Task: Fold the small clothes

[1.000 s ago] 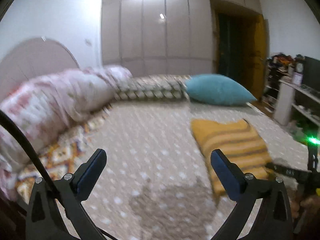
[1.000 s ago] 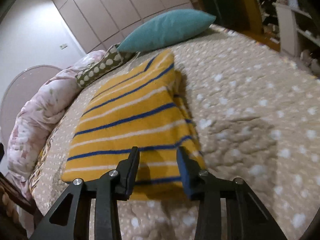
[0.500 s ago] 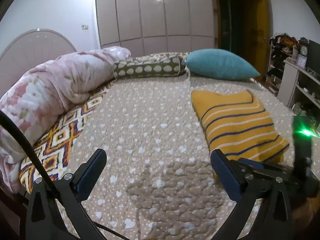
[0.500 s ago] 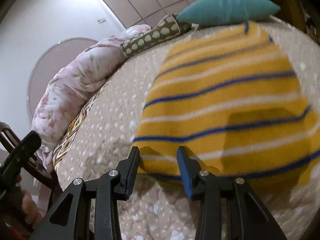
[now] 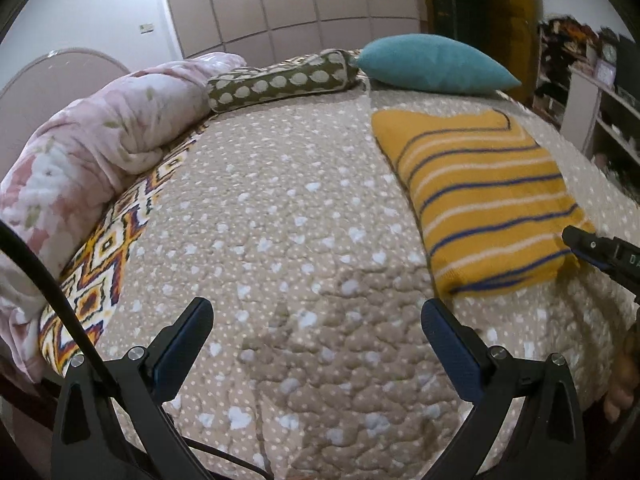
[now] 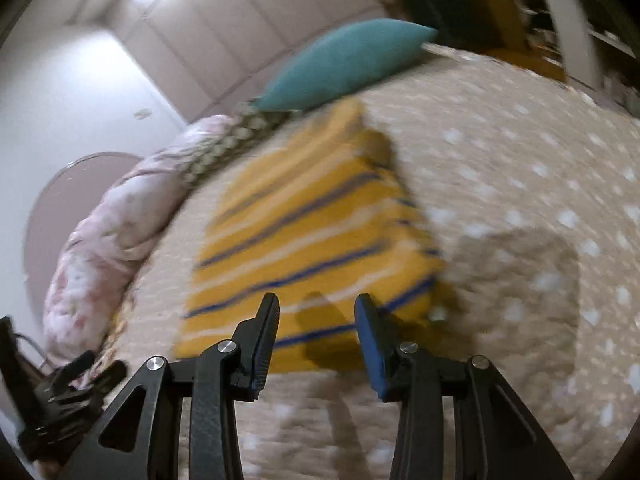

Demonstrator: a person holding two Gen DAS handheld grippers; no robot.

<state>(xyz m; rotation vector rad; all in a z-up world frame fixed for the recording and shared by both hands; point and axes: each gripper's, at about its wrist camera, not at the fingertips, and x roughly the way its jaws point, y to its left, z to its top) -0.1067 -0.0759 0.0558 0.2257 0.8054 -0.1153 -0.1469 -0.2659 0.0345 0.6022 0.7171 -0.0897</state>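
Folded knit striped sweater (image 5: 484, 196) lies on quilted bedspread (image 5: 280, 240); both tools (image 5: 316, 344) (image 6: 316, 320) gape empty.

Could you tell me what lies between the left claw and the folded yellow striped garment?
Only bare dotted bedspread separates the left claw from the yellow striped garment, shown in the left wrist view.

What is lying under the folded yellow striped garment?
The yellow striped garment rests flat on the beige dotted quilt covering the bed. Whatever lies beneath its folded layers, or under the quilt, is covered and cannot be seen.
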